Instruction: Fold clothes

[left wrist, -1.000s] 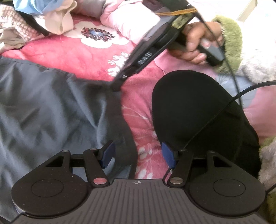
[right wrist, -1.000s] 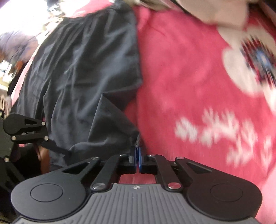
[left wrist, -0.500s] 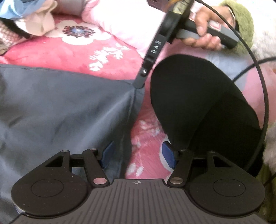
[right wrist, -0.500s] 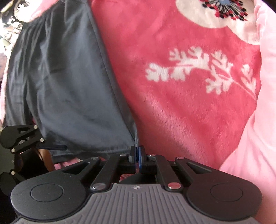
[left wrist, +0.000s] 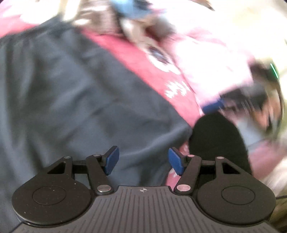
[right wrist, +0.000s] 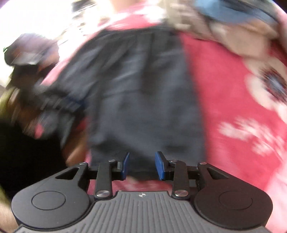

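Both frames are blurred, so I read them coarsely. The dark garment point(right wrist: 143, 100) lies spread flat on the red blanket point(right wrist: 224, 89), looking like one fold is already laid. I judge I'm between folds: a release step, repositioning for the next grab.

My right gripper point(right wrist: 141, 165) has just been opening; its jaws stand apart over the garment's near edge, nothing pinched between the pads. My left gripper point(left wrist: 142, 161) is spread wide above the garment's near right corner, also empty.

Next move, I'd say: pick a fresh edge of the garment with both grippers, close on a single layer, and carry it across without dragging the fold underneath loose.

The right view shows the garment's full length up to its gathered far end, with the clothes pile point(right wrist: 224, 16) beyond it, and the other tool left of the garment. The left view alone shows a black rounded shape point(left wrist: 218, 136) just right of the garment's corner; I can't tell what it is.
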`<state>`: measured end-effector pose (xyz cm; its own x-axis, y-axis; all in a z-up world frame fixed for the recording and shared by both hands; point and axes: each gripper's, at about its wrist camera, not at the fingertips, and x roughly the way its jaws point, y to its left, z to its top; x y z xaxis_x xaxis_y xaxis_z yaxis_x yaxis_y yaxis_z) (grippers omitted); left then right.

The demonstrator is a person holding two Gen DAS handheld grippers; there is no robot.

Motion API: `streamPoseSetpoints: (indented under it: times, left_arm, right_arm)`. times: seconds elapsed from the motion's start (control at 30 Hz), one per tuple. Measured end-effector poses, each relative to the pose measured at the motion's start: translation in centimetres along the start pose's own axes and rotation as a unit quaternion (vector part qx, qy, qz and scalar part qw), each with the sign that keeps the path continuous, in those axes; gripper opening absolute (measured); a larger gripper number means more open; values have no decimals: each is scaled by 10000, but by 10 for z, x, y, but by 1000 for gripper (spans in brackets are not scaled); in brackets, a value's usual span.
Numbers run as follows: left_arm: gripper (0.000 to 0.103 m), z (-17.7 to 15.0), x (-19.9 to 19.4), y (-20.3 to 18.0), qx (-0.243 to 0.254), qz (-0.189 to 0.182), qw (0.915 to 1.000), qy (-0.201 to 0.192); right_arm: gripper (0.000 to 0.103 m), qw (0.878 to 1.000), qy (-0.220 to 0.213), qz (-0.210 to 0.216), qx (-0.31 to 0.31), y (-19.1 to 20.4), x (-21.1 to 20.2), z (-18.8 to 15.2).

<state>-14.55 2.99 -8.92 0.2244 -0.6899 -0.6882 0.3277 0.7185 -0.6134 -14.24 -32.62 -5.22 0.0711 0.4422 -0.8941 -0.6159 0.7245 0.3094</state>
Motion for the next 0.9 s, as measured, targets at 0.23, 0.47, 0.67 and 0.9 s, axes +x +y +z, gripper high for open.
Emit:
streamPoseSetpoints:
  times: [0.23, 0.47, 0.67, 0.9]
  left_arm:
    - [61, -29, -4, 14, -572, -18, 9965, 612]
    - [61, -58, 28, 7, -476, -170, 9910, 1240]
    - [58, -62, 55, -2, -177, -141, 9846, 1734]
    - [33, -63, 79, -13, 232, 96, 9774, 2098]
  right_arm:
    - [35, 9901, 715, 543, -1082, 76, 67, -27]
    - [35, 9824, 719, -437, -1666, 108, 98, -48]
    - [35, 9812, 149, -711, -1786, 108, 77, -50]
    - [35, 9854, -39, -898, -1443, 97, 60, -55]
